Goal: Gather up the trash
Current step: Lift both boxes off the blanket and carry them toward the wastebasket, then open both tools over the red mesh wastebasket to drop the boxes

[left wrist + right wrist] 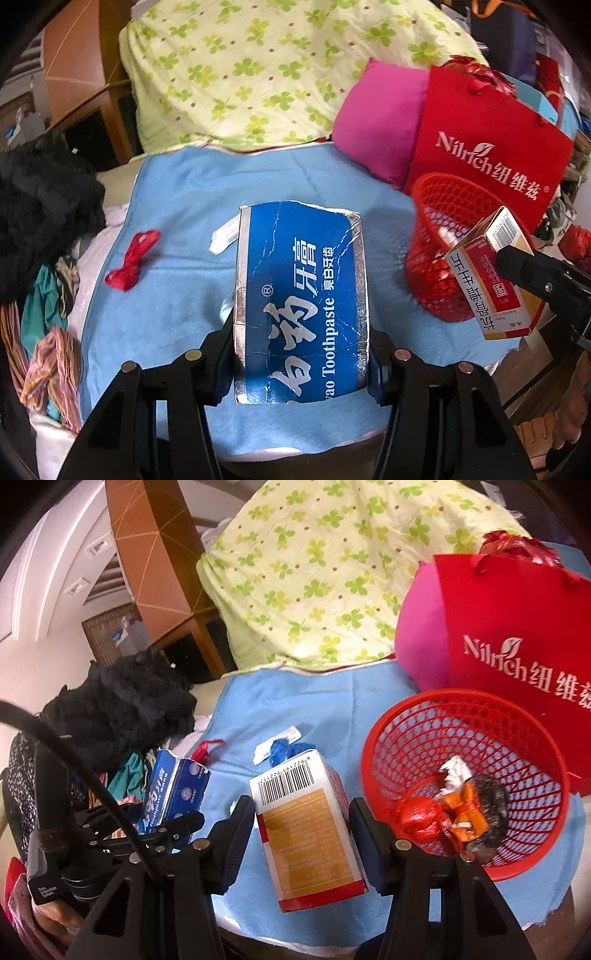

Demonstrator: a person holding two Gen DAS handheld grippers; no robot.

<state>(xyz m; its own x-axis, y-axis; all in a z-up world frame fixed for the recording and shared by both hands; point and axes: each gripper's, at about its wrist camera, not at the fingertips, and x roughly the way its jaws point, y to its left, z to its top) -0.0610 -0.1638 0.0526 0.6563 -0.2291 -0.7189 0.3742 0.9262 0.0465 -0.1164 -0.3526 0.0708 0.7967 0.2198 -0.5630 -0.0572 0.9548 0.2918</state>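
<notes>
From the left wrist view, the left gripper (301,354) fills the lower middle of the frame, its jaws clamped on the sides of a blue toothpaste box (299,295), which stands clear of the blue cloth (177,206). At the right edge the red mesh basket (439,236) sits in front of a red gift bag (491,147), and a red-and-white carton (491,277) hangs in front of it in the right gripper's black fingers (524,269). A red wrapper (131,260) at centre left and a white scrap (223,240) just above the toothpaste box lie on the cloth.

From the right wrist view, the right gripper (303,834) at lower centre grips the carton (306,834) by its flanks, barcode end pointing away. The basket (465,775) is at right, near the carton, with crumpled wrappers (443,812) already in its bottom. The toothpaste box (173,794) shows at lower left in the left gripper (166,827).

I'd say both boxes are picked up and in transit. Next, each needs carrying over the basket's rim and releasing, the carton first, being nearer. The loose scraps still await collection.
</notes>
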